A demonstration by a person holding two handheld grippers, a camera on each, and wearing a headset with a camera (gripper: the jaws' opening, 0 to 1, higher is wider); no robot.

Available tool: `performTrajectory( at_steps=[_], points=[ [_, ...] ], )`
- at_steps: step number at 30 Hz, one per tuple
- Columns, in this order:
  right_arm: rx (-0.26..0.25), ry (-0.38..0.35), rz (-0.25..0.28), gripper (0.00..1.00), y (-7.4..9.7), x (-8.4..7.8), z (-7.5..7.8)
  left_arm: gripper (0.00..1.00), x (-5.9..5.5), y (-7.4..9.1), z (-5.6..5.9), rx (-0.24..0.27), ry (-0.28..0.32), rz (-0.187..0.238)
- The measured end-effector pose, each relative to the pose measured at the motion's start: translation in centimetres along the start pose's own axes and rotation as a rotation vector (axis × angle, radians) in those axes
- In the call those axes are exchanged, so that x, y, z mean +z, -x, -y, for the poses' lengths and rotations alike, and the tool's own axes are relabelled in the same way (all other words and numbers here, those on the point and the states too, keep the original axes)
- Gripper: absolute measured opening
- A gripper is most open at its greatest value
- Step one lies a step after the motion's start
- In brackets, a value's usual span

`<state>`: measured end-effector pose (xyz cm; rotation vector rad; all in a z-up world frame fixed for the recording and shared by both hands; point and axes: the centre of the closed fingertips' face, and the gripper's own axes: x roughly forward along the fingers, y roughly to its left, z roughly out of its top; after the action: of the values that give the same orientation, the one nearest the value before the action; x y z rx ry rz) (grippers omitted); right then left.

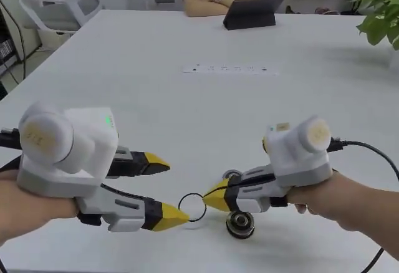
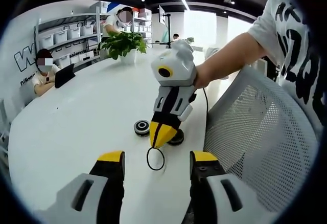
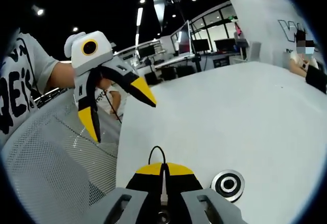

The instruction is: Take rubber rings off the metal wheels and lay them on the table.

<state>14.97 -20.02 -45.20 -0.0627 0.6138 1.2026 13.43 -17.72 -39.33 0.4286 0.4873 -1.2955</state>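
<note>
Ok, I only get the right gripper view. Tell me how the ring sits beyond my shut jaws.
Observer: In the left gripper view the rubber ring hangs as one whole loop, pinched at its top by the right gripper.
Operator: Count the wheels for me. I see one.
Observer: Two. Besides the far wheel that you see, a near wheel sits close below the right gripper in the head view.

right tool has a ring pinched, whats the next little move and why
Probably lower the right tool to a bare patch of table and open it. Its jaws are shut on a rubber ring that hangs free of the nearest metal wheel, so only laying it down remains.
</note>
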Motion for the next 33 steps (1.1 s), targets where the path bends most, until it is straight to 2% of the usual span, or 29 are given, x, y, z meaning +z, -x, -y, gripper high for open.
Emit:
performTrajectory(
  at_steps=[6, 23, 28, 33],
  points=[
    [-0.021, 0.008, -0.019, 0.00, -0.3, -0.3, 0.4, 0.49, -0.3, 0.2, 0.0, 0.001, 0.003, -0.008],
    [-0.040, 0.046, -0.061, 0.00, -0.2, -0.9, 0.6, 0.54, -0.7, 1.4, -0.1, 0.014, 0.000, -0.030],
    [-0.043, 0.064, -0.059, 0.06, -0.2, -0.7, 0.5, 0.54, -0.7, 1.7, -0.3, 0.015, 0.000, -0.030],
    [-0.048, 0.086, -0.050, 0.17, -0.2, -0.5, 0.3, 0.56, -0.7, 1.8, -0.2, 0.014, 0.001, -0.033]
  ],
)
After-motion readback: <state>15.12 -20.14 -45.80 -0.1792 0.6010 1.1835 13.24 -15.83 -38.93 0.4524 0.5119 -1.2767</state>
